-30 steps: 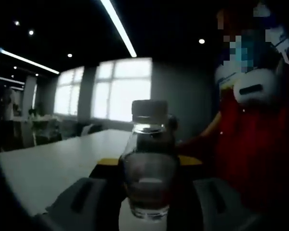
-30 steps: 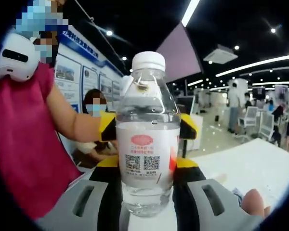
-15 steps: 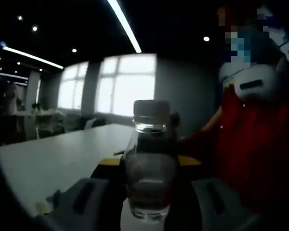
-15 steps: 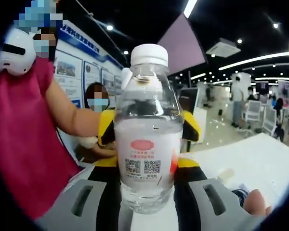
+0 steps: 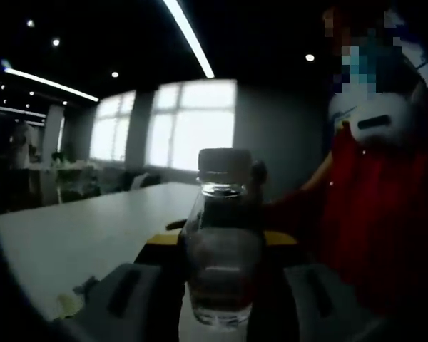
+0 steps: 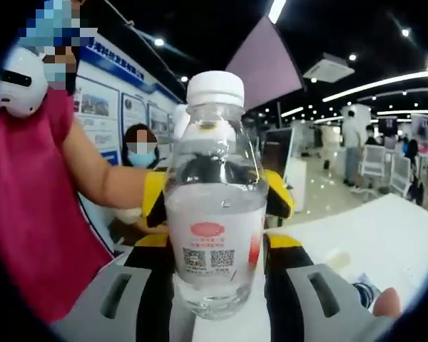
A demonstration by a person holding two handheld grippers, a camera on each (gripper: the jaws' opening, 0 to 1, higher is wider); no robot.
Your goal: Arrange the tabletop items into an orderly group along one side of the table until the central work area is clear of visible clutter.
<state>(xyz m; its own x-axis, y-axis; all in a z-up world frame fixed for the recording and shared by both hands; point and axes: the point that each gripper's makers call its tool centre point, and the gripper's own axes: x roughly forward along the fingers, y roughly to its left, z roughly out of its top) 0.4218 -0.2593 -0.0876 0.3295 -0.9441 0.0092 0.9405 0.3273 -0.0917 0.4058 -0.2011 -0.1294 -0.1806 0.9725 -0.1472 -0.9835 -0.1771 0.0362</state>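
The white table (image 5: 71,242) stretches off to the left in the left gripper view and shows again at the lower right of the right gripper view, and a person in a red top (image 6: 28,214) stands close beside both grippers. Over that table each gripper carries a bottle upright, its long axis running straight up between the jaws and the cap topmost. The right gripper (image 6: 217,285) is closed on a clear water bottle (image 6: 214,221) with a white cap and a printed label, the yellow-and-black jaws pressing its sides around the label band. The left gripper (image 5: 221,285) grips a dark-looking capped bottle (image 5: 223,242) the same way, low on its body. Both bottles appear lifted clear of the table, though their bases are too near the cameras to be sure. Since each bottle sits dead centre in its own jaws, the coming move likely turns on lowering each straight down along its axis at the table's edge. Small items (image 6: 364,288) lie on the table at lower right.
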